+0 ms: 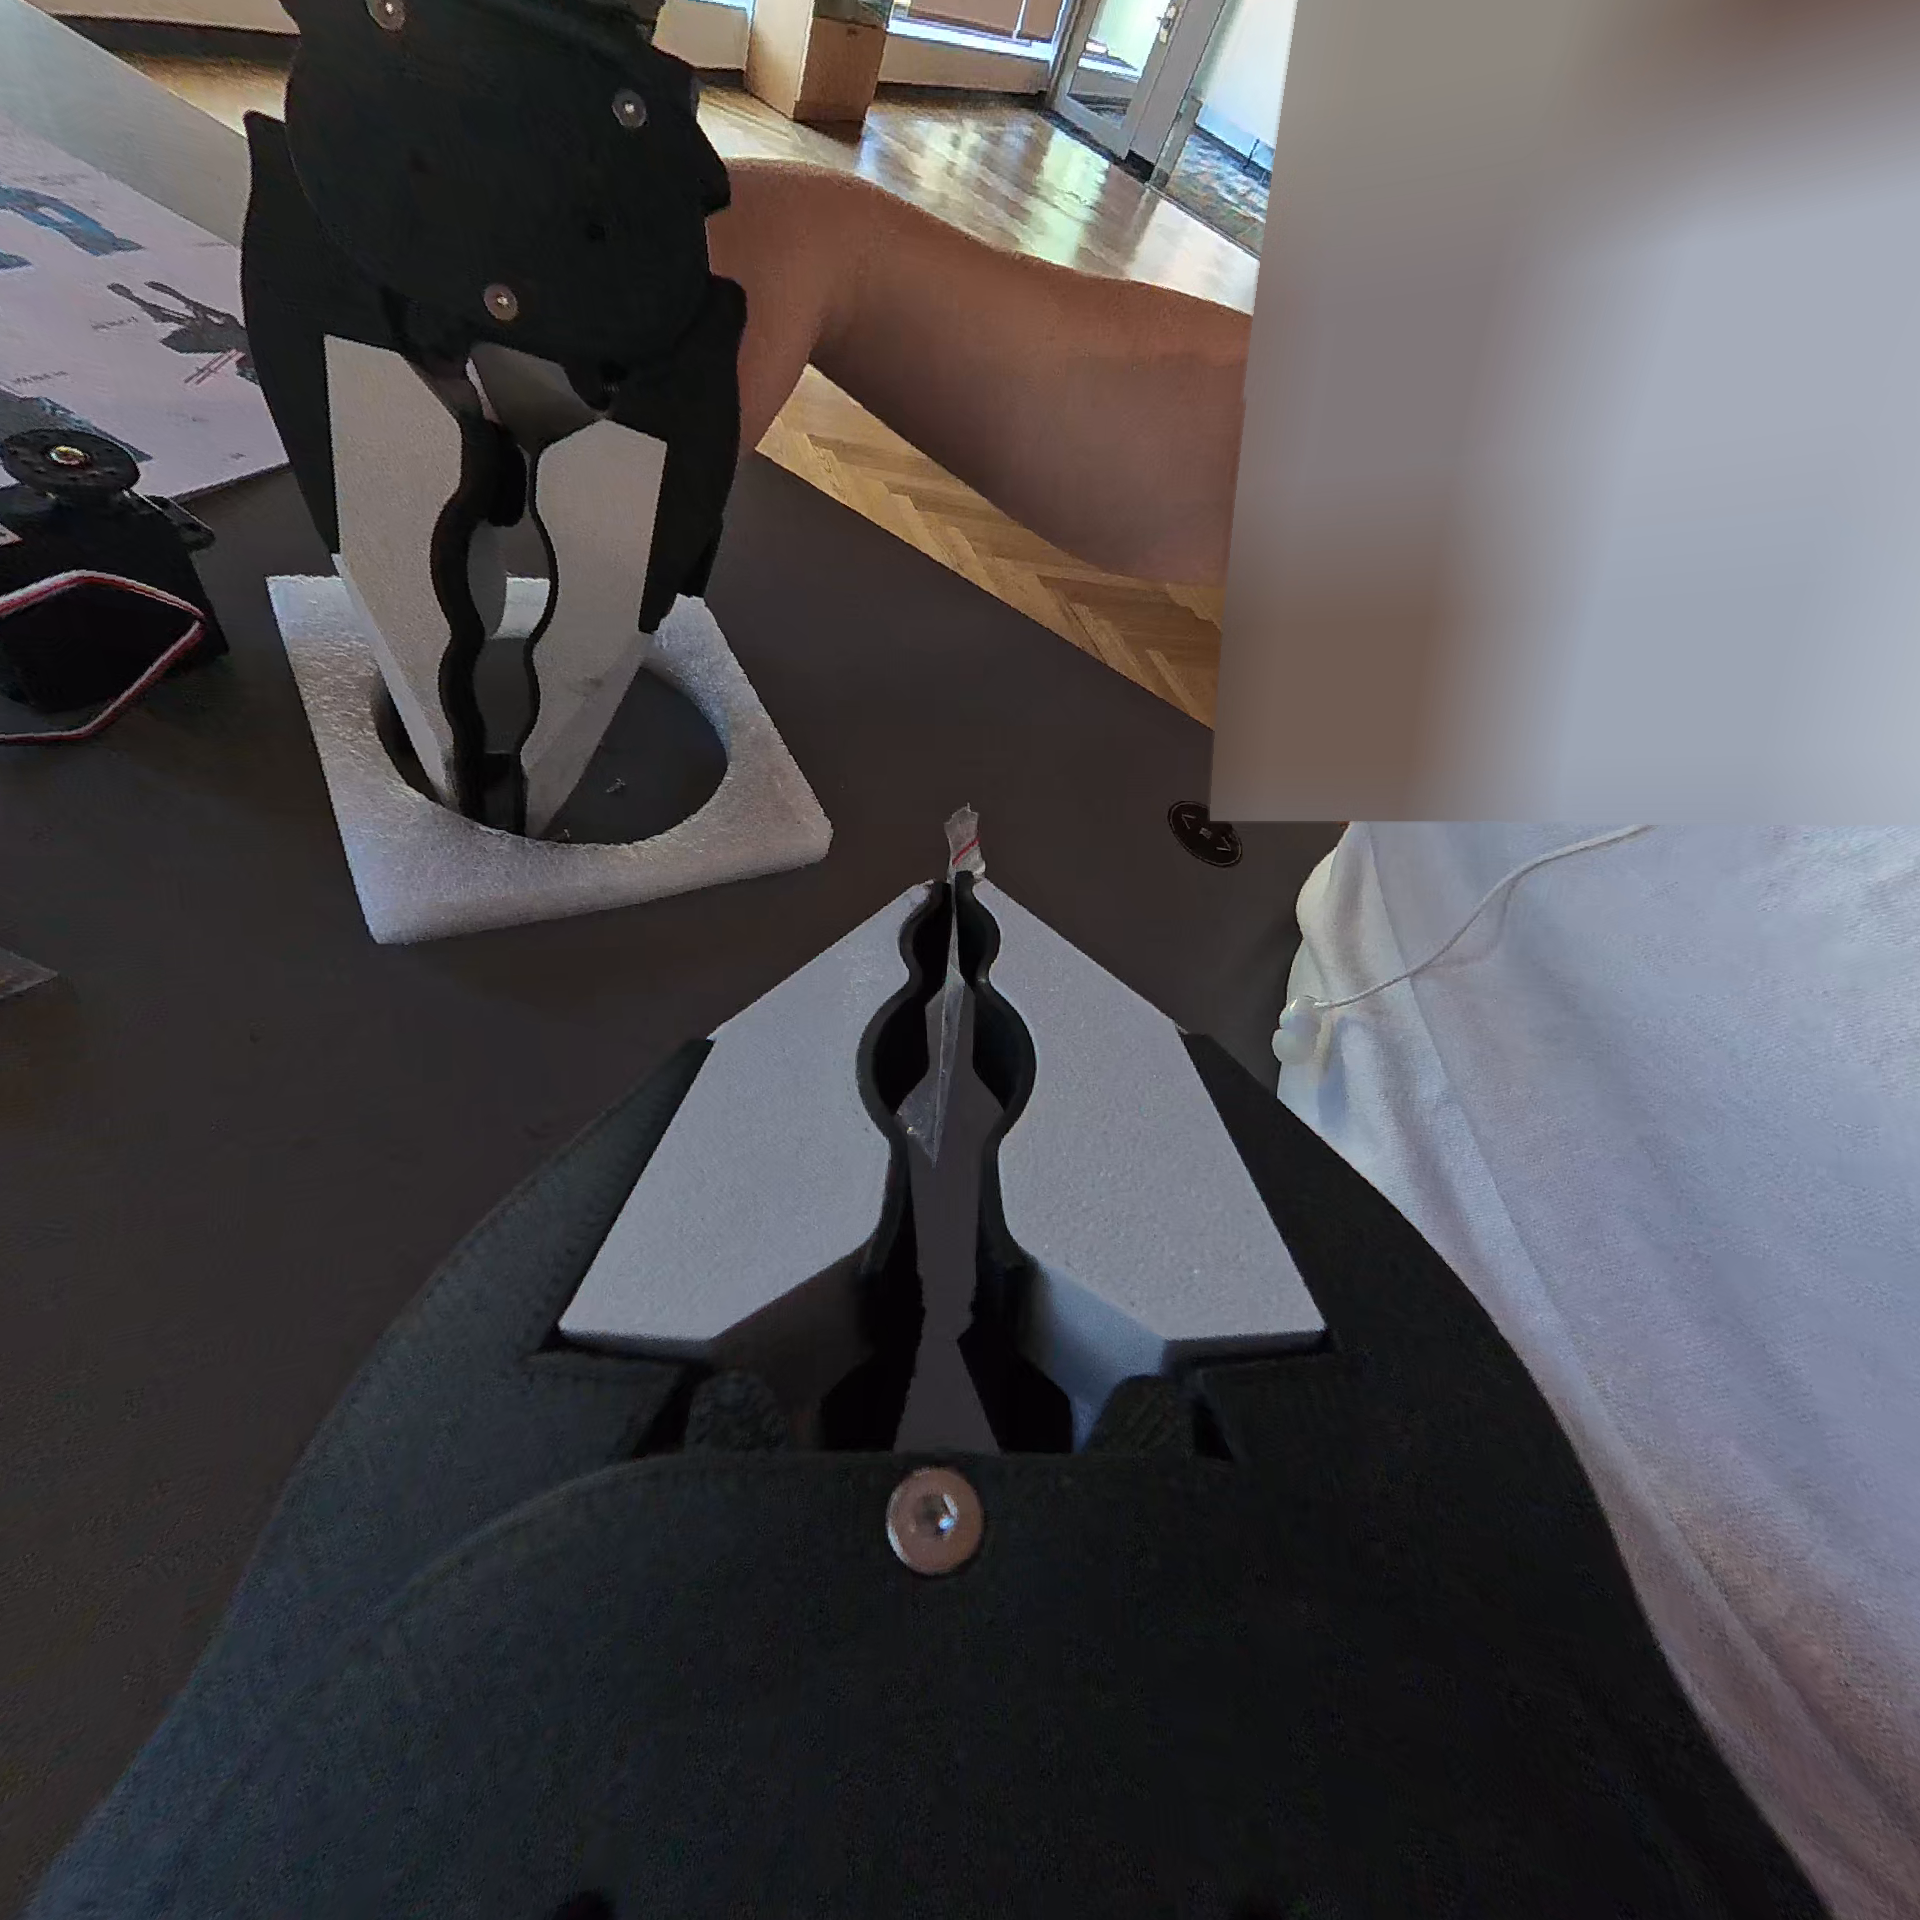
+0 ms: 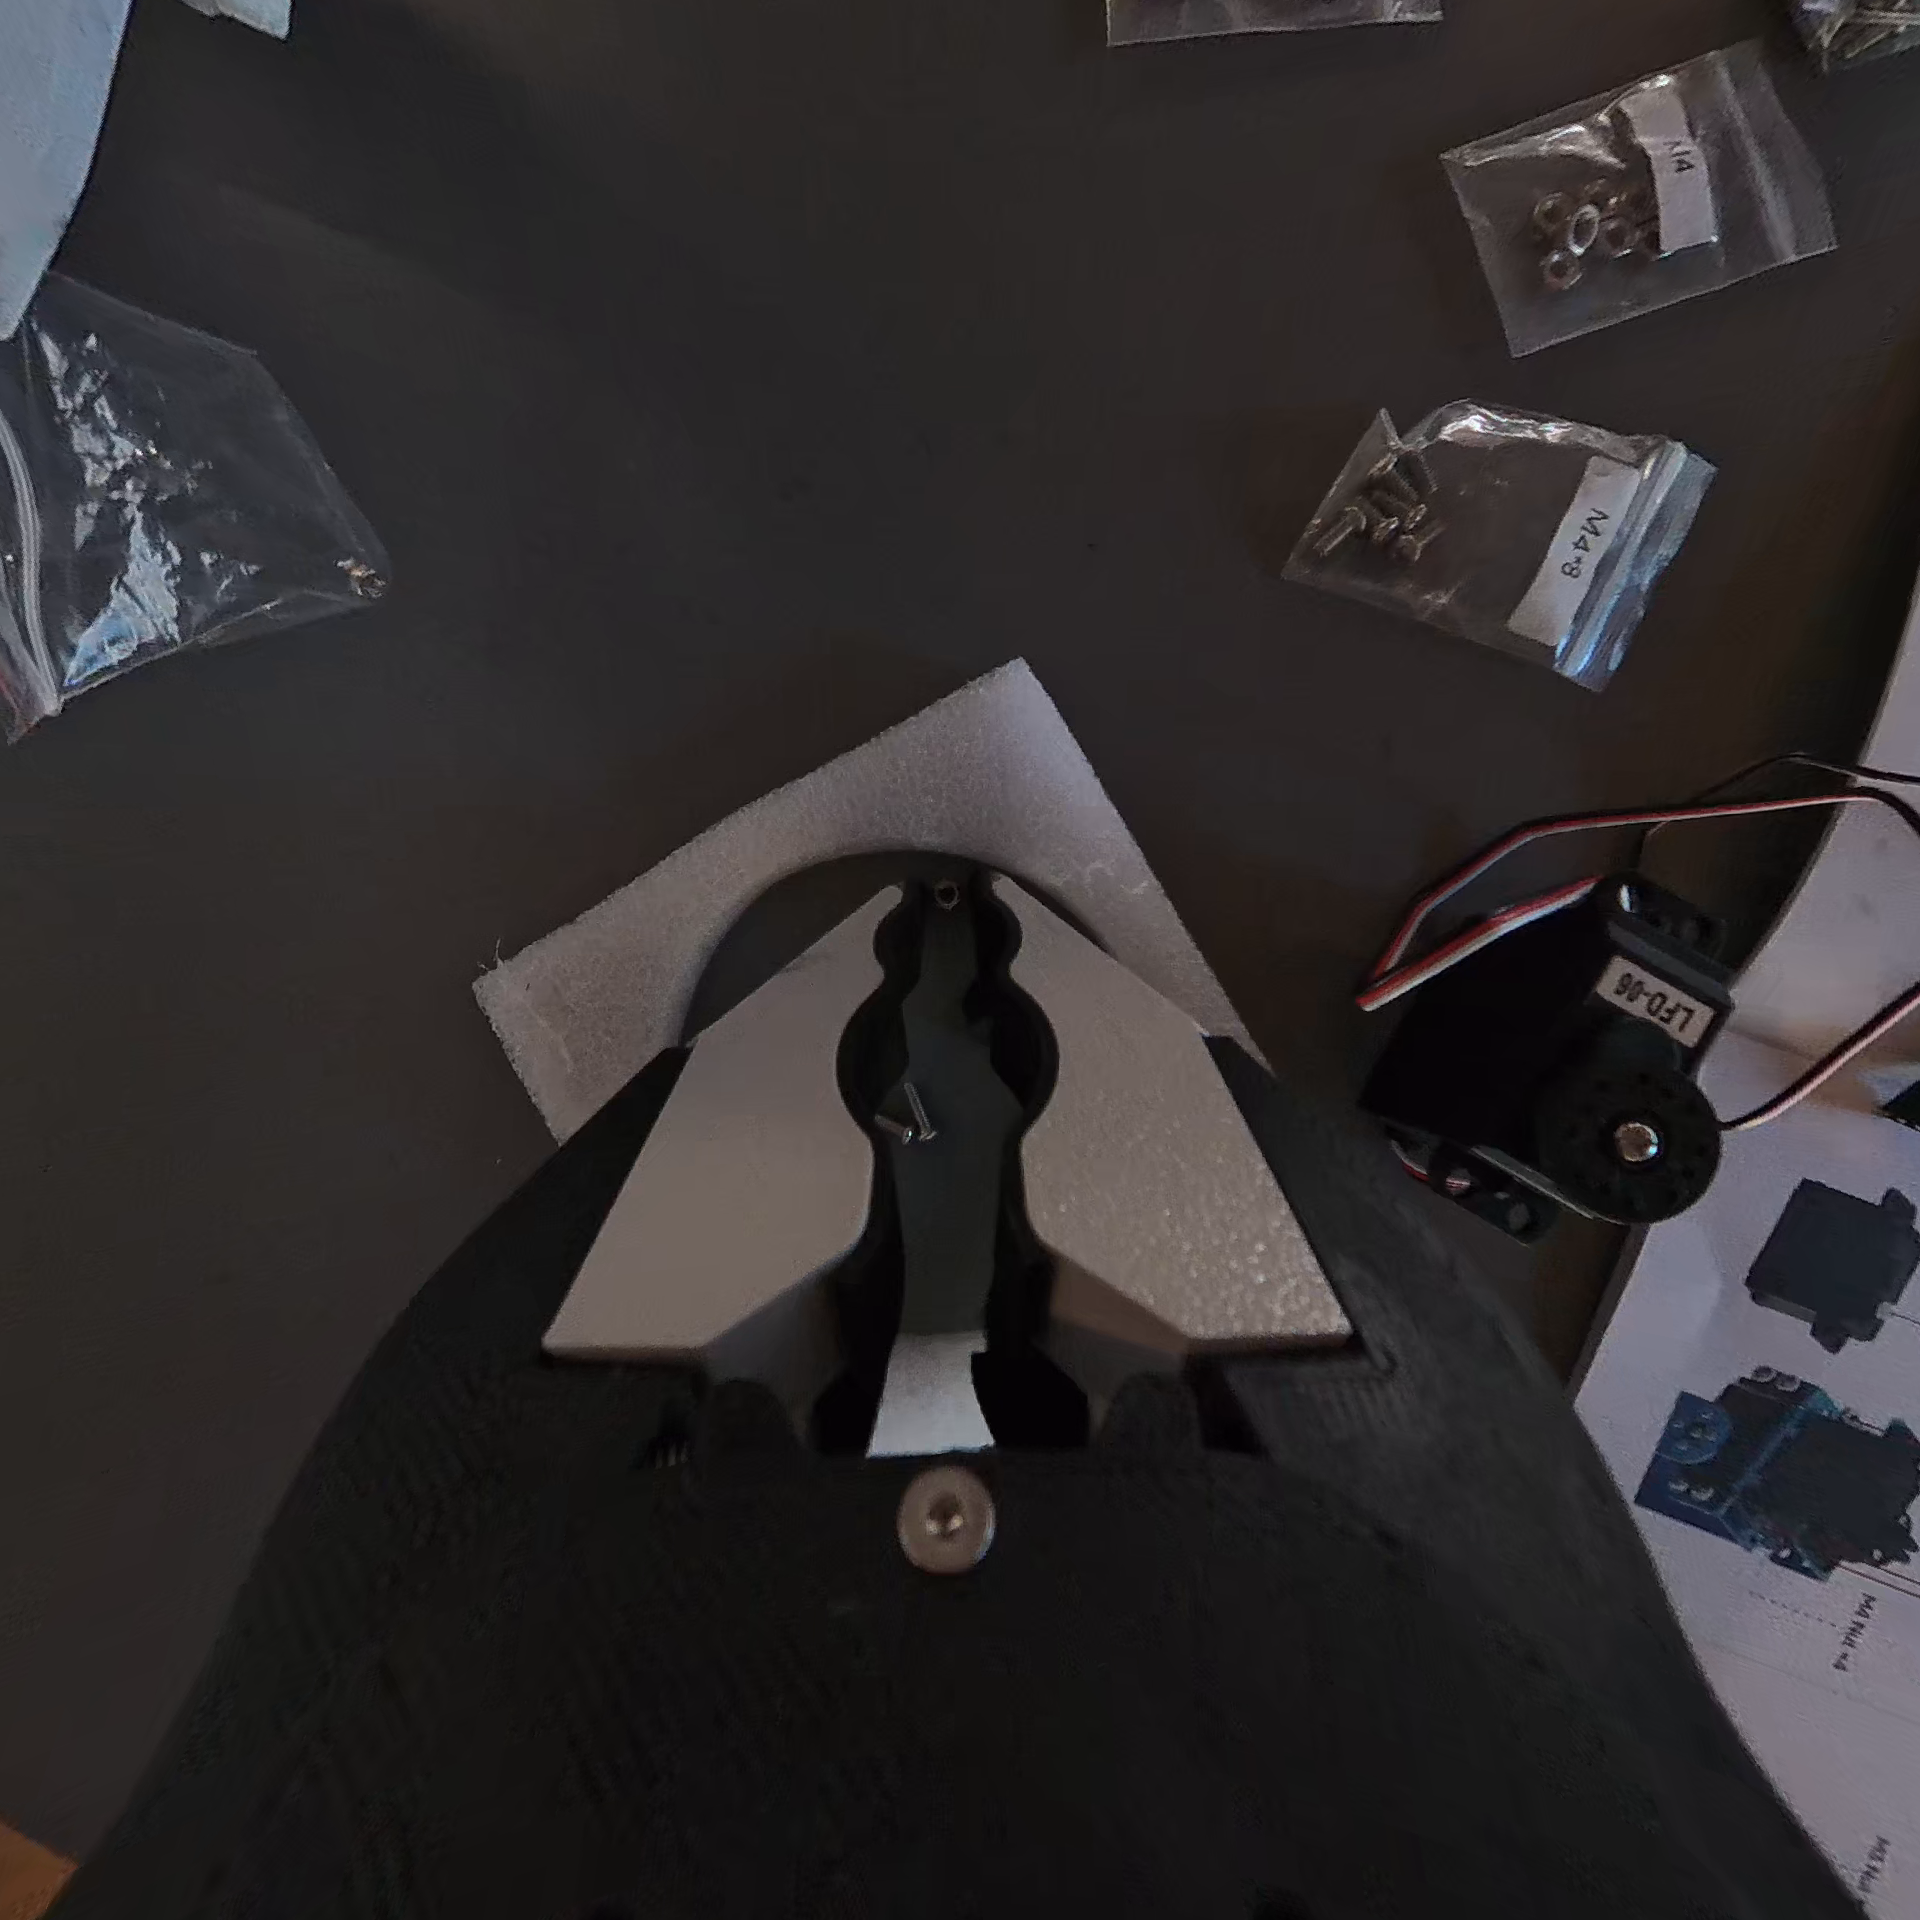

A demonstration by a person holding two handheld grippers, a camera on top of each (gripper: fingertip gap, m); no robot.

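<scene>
Dark tabletop [image 2: 727, 364], parquet beyond | left gripper [image 1: 961, 883] pinched shut on clear bag [image 1: 951, 1013], lower centre | right gripper [image 2: 945, 894] nearly closed inside foam square [image 2: 935, 769] cutout, perhaps nipping tiny screw [image 2: 943, 891] | servo [image 2: 1538, 1091] right.

1. Our left gripper [image 1: 961, 883] points forward and slightly down toward 12 o'clock, its jaws pressed together, pinching a thin clear plastic strip [image 1: 948, 1023] that runs along the seam between them.
2. Our right gripper [image 2: 945, 896] stands nearly upright, tips down. In the left wrist view it sits at 11 o'clock [image 1: 499, 810].
3. Its fingertips [image 2: 920, 902] are drawn nearly together, with a wavy slit open higher up; we cannot tell whether they grip anything.
4. Our bare right forearm [image 1: 987, 343] stretches from behind that gripper toward 3 o'clock.
</scene>
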